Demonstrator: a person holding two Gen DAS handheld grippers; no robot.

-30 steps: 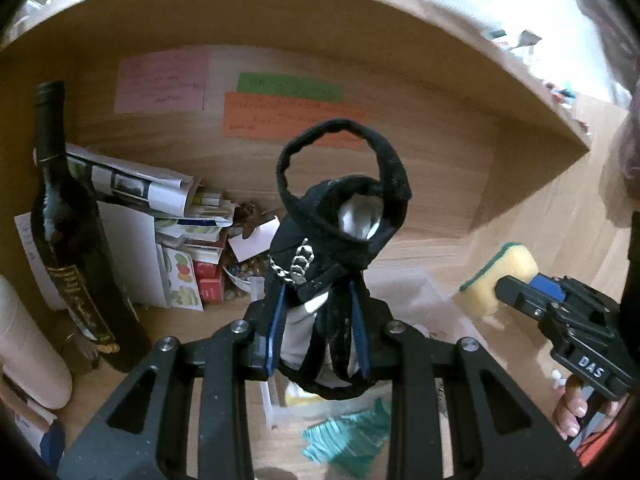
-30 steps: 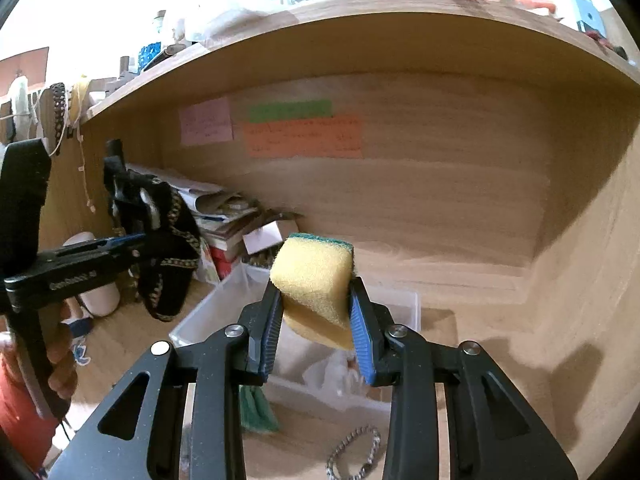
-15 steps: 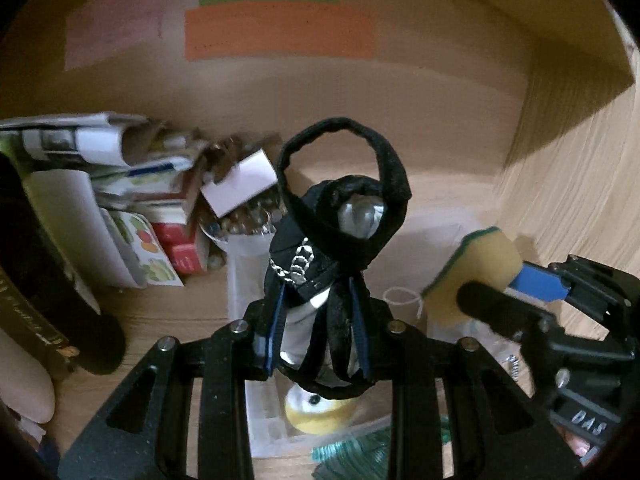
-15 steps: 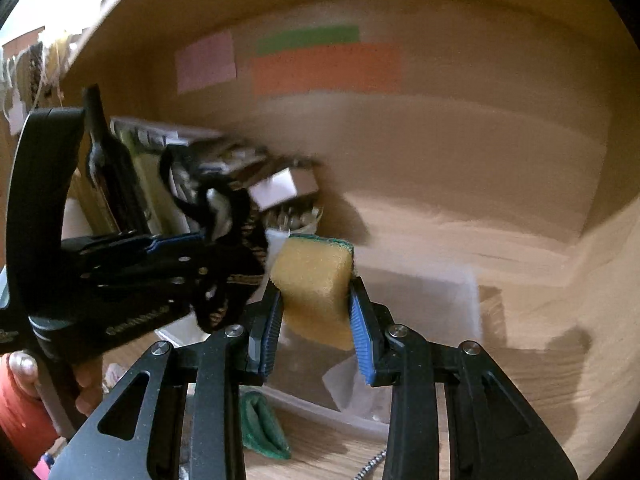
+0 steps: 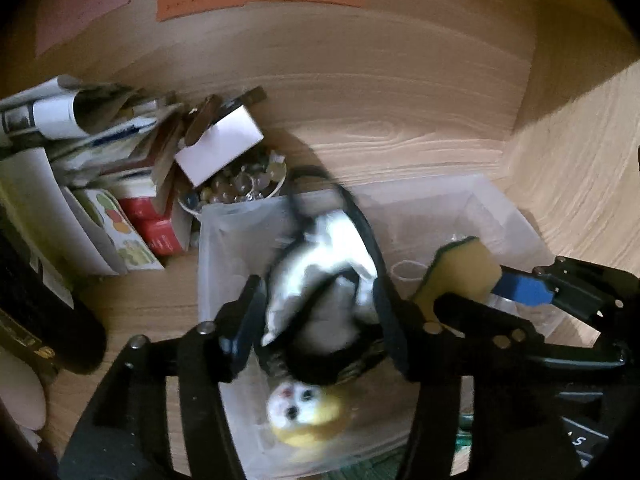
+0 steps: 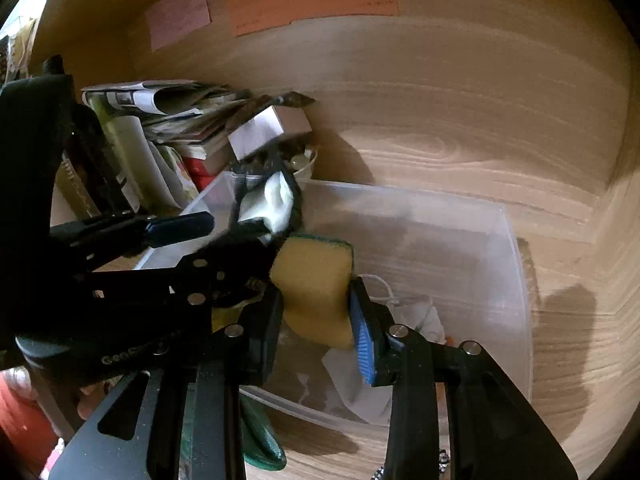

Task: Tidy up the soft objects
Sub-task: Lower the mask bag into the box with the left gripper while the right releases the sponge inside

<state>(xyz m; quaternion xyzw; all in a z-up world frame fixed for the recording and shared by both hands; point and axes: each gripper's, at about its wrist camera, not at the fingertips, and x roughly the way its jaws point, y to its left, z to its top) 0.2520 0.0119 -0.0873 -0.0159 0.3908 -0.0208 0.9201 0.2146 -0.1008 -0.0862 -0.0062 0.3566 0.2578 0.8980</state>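
My left gripper (image 5: pixel 316 316) has opened over the clear plastic bin (image 5: pixel 516 216). The black-and-white strappy fabric piece (image 5: pixel 320 280), blurred, hangs loose between its spread fingers above a yellow and white plush toy (image 5: pixel 308 408) in the bin. My right gripper (image 6: pixel 316 316) is shut on a yellow sponge with a green back (image 6: pixel 316 280) and holds it over the bin (image 6: pixel 516 280), close to the left gripper (image 6: pixel 176 232). The sponge also shows in the left wrist view (image 5: pixel 460 272). The fabric (image 6: pixel 268 200) shows by the bin's far left corner.
A stack of papers and boxes (image 5: pixel 100 168), a bowl of small stones (image 5: pixel 240 188) and a dark bottle (image 5: pixel 36 312) stand left of the bin. White cloth (image 6: pixel 416 320) lies in the bin. A green item (image 6: pixel 260 440) lies in front of it. Wooden walls close in behind and right.
Both grippers moved down and forward over the bin. The left gripper's fingers spread and the black fabric slipped loose. The right gripper still clamps the sponge.
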